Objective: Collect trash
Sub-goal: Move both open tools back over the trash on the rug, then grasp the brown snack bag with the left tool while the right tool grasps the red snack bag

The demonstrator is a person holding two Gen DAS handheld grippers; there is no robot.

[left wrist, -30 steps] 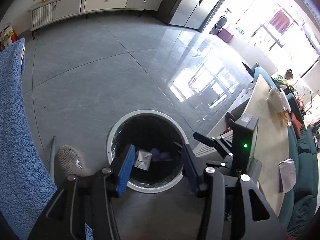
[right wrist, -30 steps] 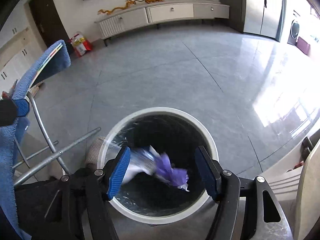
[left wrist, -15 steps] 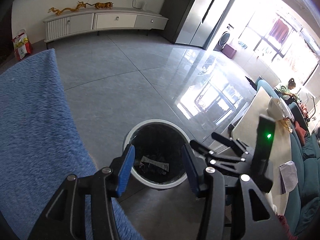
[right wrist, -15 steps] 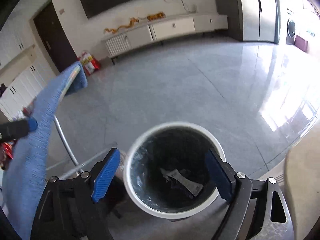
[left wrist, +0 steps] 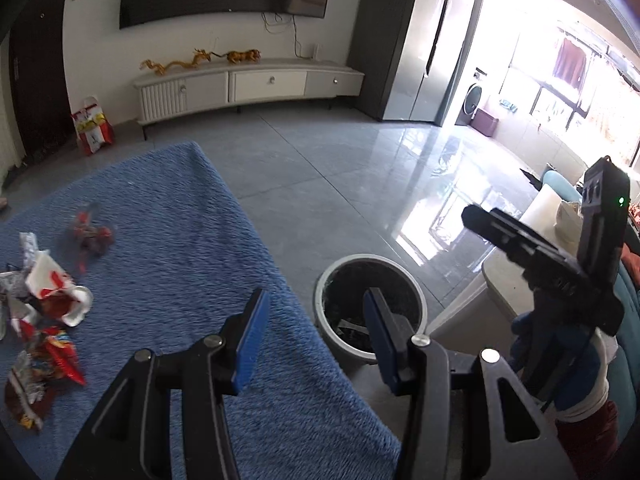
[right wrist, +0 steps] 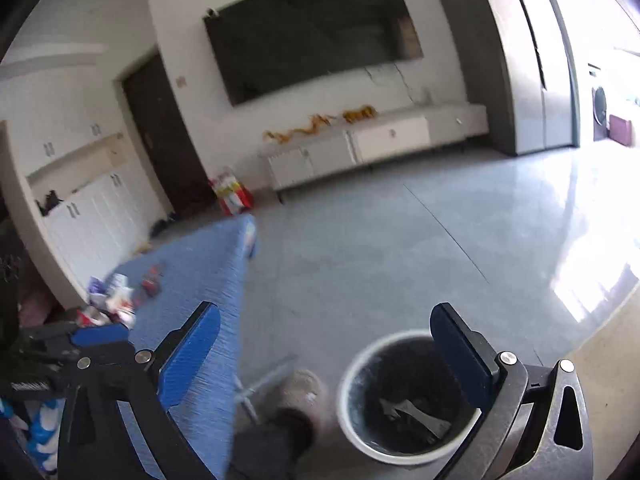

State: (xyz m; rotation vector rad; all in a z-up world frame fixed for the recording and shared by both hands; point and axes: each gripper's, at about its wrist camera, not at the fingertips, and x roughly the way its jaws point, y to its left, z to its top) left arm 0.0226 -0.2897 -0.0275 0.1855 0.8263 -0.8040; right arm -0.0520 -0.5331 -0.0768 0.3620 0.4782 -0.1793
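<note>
A round white-rimmed trash bin (left wrist: 325, 284) with a dark liner stands on the floor beside the blue-towelled table (left wrist: 192, 248). Flat pale wrappers (right wrist: 412, 416) lie inside the bin (right wrist: 345, 392). Several crumpled red and white wrappers (left wrist: 52, 296) lie on the towel's left part, with one smaller red one (left wrist: 91, 234) apart. My left gripper (left wrist: 316, 340) hovers over the table's edge, open and empty. My right gripper (right wrist: 326, 356) hangs above the bin, its jaws opening wide with nothing between them. One black finger (left wrist: 520, 240) of it shows in the left wrist view.
A person's slippered foot (right wrist: 300, 390) and a metal table leg (right wrist: 264, 380) are close to the bin's left side. A pale table (left wrist: 504, 280) and a teal sofa stand to the right. A white cabinet (left wrist: 248, 86) and a red bag (left wrist: 92, 128) stand by the far wall.
The purple wrapper left the right gripper and fell into the bin, and the right jaws spread wider. Both grippers rose and tilted up; the left one swung over the table.
</note>
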